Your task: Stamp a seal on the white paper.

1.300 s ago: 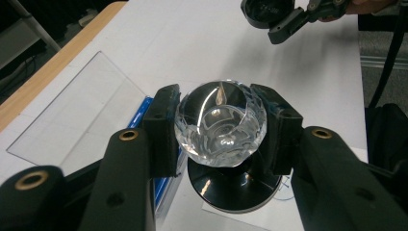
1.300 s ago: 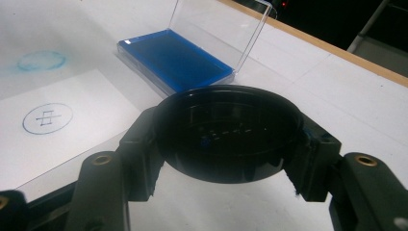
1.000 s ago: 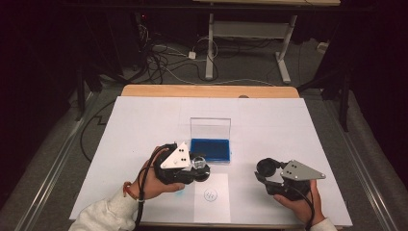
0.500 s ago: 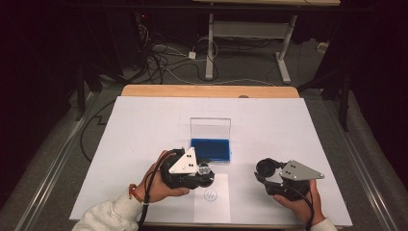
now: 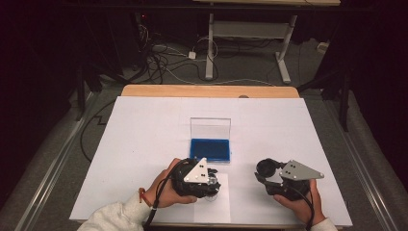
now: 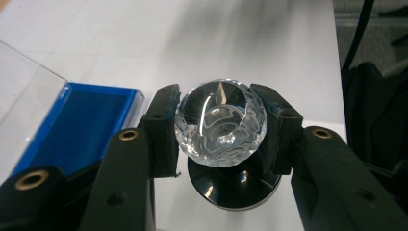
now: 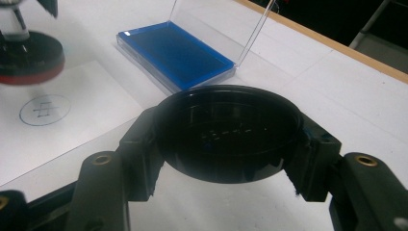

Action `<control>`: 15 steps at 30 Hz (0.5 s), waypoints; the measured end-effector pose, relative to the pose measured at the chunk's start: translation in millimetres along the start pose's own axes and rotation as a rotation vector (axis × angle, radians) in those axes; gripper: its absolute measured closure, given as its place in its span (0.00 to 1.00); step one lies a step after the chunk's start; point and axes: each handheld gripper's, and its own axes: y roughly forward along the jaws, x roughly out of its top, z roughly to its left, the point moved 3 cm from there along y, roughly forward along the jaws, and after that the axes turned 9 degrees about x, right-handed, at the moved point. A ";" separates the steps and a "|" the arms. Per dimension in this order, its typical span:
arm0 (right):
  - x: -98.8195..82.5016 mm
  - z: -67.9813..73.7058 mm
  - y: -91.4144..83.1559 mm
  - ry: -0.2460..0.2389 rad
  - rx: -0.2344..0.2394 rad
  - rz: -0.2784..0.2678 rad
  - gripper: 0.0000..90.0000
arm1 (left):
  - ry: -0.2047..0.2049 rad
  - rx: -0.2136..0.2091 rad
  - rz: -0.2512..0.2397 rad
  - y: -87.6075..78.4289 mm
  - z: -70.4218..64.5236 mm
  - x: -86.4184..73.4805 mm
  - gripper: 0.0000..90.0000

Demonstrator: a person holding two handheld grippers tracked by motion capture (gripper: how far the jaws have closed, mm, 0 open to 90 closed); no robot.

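Left gripper [image 5: 211, 180] has sunk with its crystal stamp [image 6: 220, 122] toward the paper [image 5: 216, 211].

White table sheet [image 5: 144, 144]; open blue case [image 5: 210, 148], clear lid upright; paper with circled mark [image 7: 43, 109]; floor cables [image 5: 163, 57].

Right gripper [image 7: 226, 159] jaws clamp a round black cap [image 7: 226, 132], open side up. Beyond it, blue case [image 7: 175, 55] with clear lid [image 7: 216, 26] raised. Far left, paper with a circled mark [image 7: 42, 109]; black-and-red round base [image 7: 29, 57] above it, blurred
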 end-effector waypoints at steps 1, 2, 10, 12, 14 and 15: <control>0.0 0.2 0.2 -0.004 0.002 0.003 0.43 | 0.006 -0.002 0.005 2.2 -1.4 -0.6 0.61; 0.0 0.6 0.6 -0.008 0.005 0.004 0.43 | -0.009 -0.014 0.005 3.5 -3.0 -1.2 0.61; -0.4 0.8 1.0 -0.007 0.009 0.007 0.43 | 0.009 -0.015 0.027 11.6 -3.7 -5.1 0.61; -0.6 0.8 1.2 -0.008 0.009 0.010 0.43 | 0.006 -0.019 0.026 12.3 -3.9 -5.4 0.61; -0.9 1.2 1.9 -0.008 0.013 0.013 0.43 | 0.008 -0.018 0.026 13.8 -5.5 -5.5 0.61; -1.0 1.3 2.2 -0.008 0.013 0.015 0.43 | 0.012 -0.019 0.032 14.7 -6.6 -5.4 0.61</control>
